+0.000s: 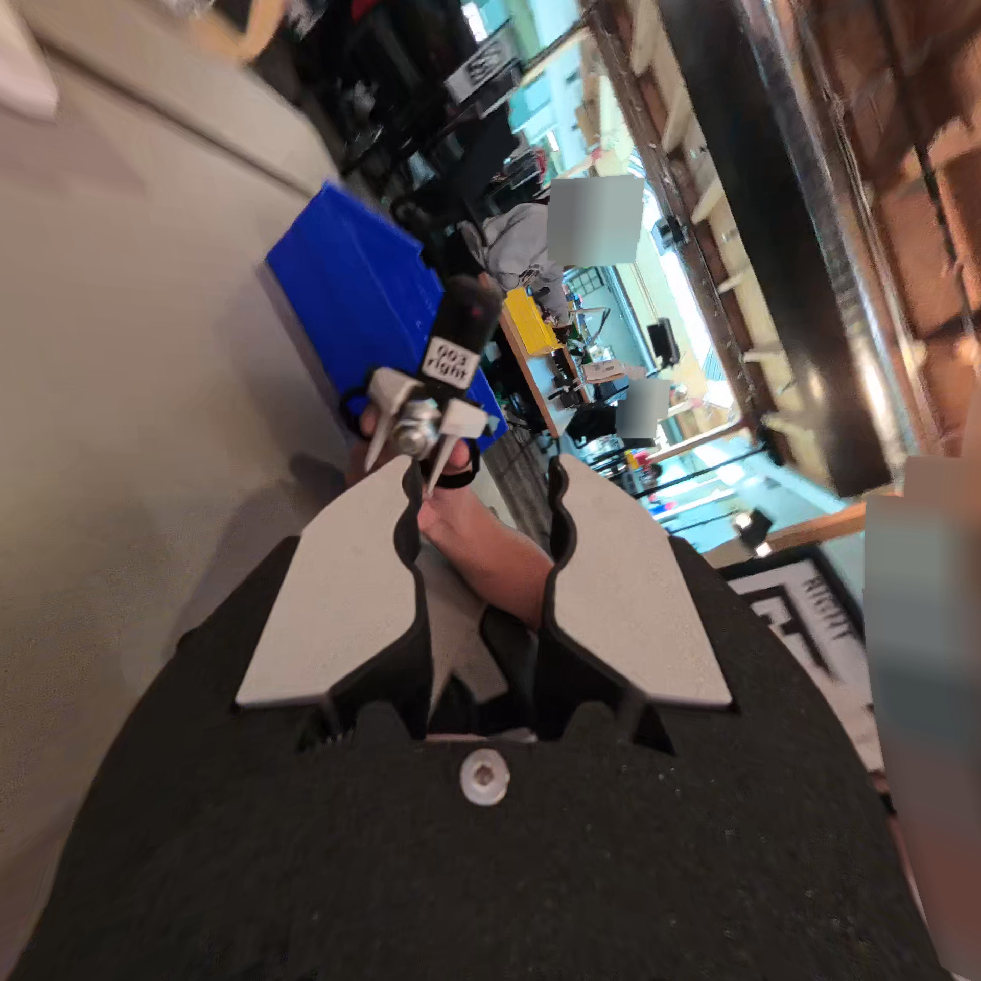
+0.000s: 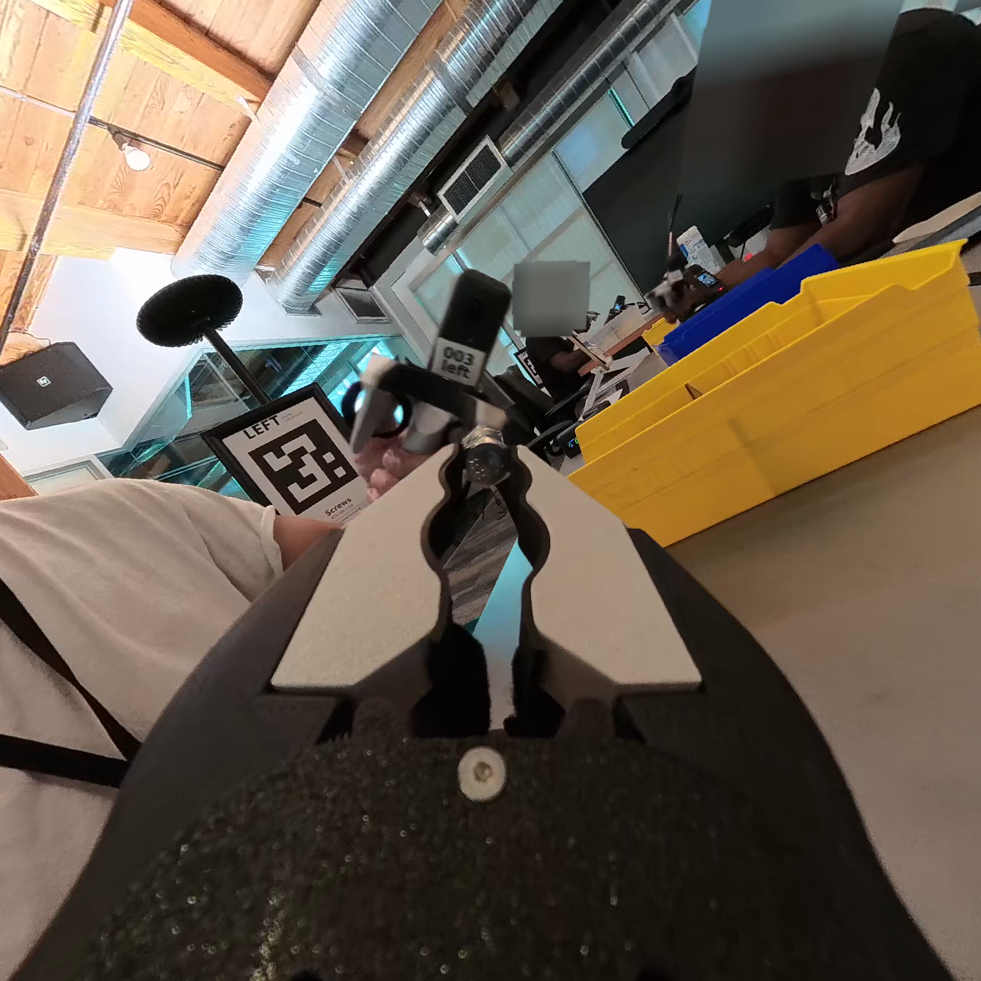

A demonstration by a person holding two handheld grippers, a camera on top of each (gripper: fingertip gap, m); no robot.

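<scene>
Steel is the nearest matter: a hex-head bolt (image 2: 484,467) sits clamped at the tips of the right gripper (image 2: 485,470), pads pressing on either side of its head, a nut (image 2: 482,438) threaded on just beyond; its head faces back toward that gripper's camera, so its long axis runs forward along the fingers and away, tilted slightly upward toward the left gripper (image 1: 480,478); the shank itself is hidden behind head and nut. The left gripper's jaws stand wide apart with nothing between them, its tips just beside the nut end.

Judging the risk: the hold is at the very fingertips, on a smooth metal head, so a sideways knock from the open left fingers (image 1: 366,509) could twist the bolt out or let it drop; the left view is motion-blurred, which makes such a knock more likely.

Farther off lie a grey tabletop (image 2: 849,610), stacked yellow bins (image 2: 769,424), a blue bin (image 1: 350,297), and a framed marker card (image 2: 297,462).
</scene>
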